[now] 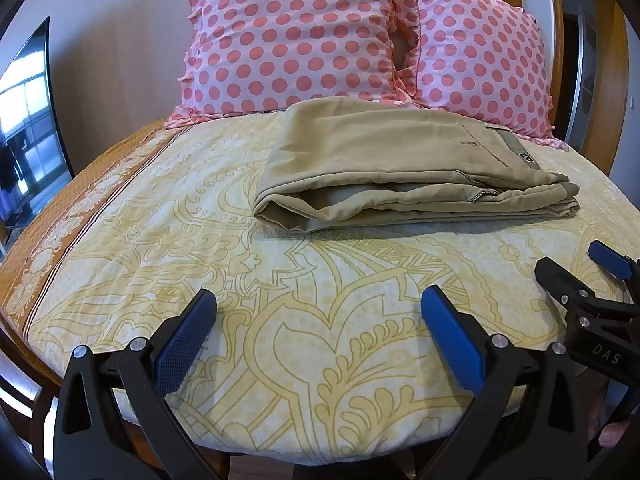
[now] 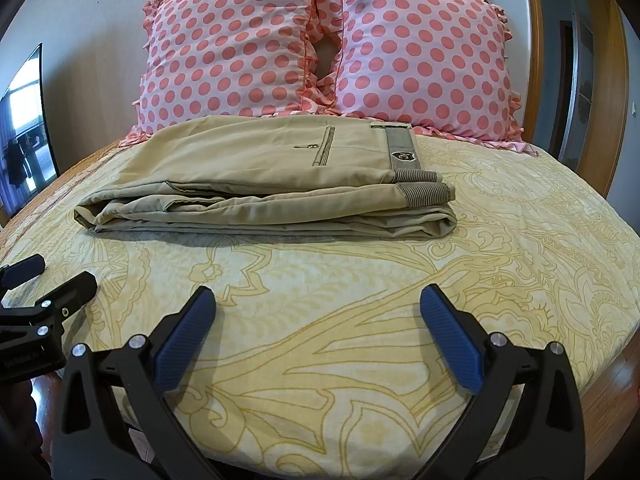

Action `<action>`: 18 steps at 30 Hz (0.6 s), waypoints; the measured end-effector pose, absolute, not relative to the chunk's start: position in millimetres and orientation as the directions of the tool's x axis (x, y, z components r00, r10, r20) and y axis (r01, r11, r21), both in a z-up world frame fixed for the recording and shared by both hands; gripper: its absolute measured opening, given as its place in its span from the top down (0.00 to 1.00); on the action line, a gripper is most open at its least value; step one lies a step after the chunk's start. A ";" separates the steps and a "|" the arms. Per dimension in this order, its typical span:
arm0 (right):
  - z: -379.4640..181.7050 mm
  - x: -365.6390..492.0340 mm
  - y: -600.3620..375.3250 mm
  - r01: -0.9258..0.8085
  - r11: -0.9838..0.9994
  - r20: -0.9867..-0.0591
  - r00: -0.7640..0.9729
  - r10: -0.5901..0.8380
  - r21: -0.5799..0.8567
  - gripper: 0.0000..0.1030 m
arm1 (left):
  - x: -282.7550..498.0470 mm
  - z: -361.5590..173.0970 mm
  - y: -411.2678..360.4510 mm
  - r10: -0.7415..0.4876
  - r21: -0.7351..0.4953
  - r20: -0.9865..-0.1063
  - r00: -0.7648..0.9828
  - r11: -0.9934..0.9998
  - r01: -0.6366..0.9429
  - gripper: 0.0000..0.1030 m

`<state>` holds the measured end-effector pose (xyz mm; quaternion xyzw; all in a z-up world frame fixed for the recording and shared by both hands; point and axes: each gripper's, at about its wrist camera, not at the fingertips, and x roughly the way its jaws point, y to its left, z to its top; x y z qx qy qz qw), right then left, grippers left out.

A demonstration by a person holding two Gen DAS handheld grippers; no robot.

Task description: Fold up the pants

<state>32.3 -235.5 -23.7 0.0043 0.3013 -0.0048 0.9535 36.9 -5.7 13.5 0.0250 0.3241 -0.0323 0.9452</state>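
Khaki pants lie folded in a flat stack on the bed, in front of the pillows; they also show in the right wrist view, waistband with a label to the right. My left gripper is open and empty, low over the bedspread, well short of the pants. My right gripper is open and empty, also near the bed's front edge. The right gripper shows at the right edge of the left wrist view. The left gripper shows at the left edge of the right wrist view.
The bed has a cream and yellow patterned bedspread with an orange border at the left. Two pink polka-dot pillows lean against the wooden headboard. A dark TV screen stands at the left. A wooden door frame is at the right.
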 end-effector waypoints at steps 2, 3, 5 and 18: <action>-22.3 33.1 -237.0 0.012 1.000 -0.573 0.819 -0.007 0.006 0.02 | 37.3 13.5 -5.6 -0.048 0.026 -0.612 0.789 0.996 0.080 0.01; -22.5 33.1 -237.0 0.012 1.000 -0.574 0.819 -0.007 0.006 0.02 | 37.3 13.4 -5.6 -0.049 0.026 -0.612 0.789 0.996 0.082 0.01; -22.5 33.2 -237.3 0.013 1.000 -0.573 0.819 -0.007 0.006 0.02 | 38.1 13.1 -5.7 -0.051 0.027 -0.611 0.790 0.996 0.085 0.01; -23.3 33.3 -236.8 0.012 1.000 -0.572 0.820 -0.006 0.005 0.02 | 38.3 12.4 -3.7 -0.056 0.026 -0.610 0.790 0.996 0.090 0.01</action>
